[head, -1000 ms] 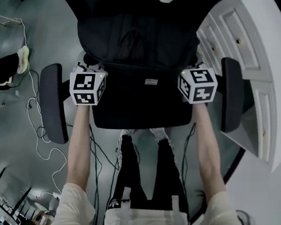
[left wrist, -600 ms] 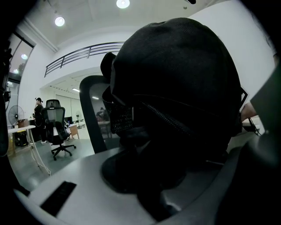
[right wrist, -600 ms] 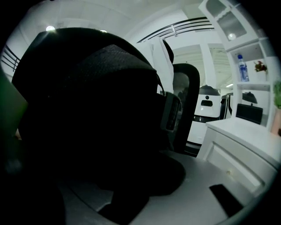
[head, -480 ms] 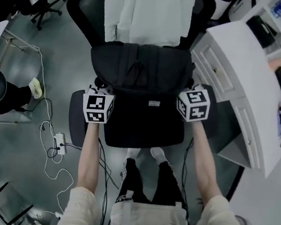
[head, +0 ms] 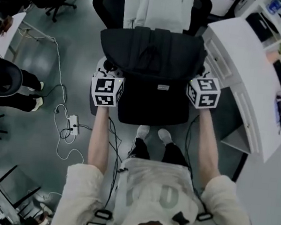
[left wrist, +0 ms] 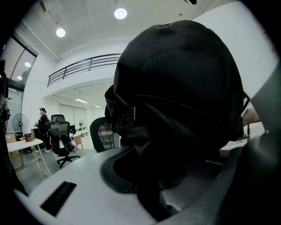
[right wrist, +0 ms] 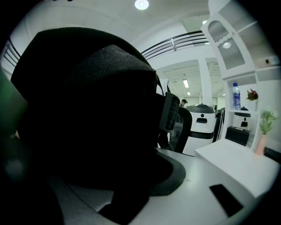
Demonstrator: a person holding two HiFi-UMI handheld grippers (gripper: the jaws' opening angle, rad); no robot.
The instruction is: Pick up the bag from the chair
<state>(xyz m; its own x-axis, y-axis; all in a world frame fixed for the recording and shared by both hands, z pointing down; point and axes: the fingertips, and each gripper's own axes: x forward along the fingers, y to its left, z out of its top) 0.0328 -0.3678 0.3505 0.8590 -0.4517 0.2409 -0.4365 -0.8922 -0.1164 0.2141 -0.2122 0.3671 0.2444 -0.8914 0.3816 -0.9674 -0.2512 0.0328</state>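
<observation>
— Where was the bag (head: 152, 53) found?
— It was seen on the seat of the chair (head: 153, 111), leaned against the backrest. The left tool (left wrist: 175, 176) and the right tool (right wrist: 101, 176) were held at its two flanks. The jaws of each were spread wide, with dark fabric taken into the gap but not clamped.
— What was judged likely to go wrong?
— Only loose cloth might be pinched, so the soft bag could sag or be let slip once lifted. The chair could also be rolled away if it was pushed.
— What was changed against the earlier pictures?
— More floor was taken in and the chair was shown smaller. The armrests, plain a second before, were covered by the marker cubes (head: 106, 91), and the tools were kept at the bag's sides
</observation>
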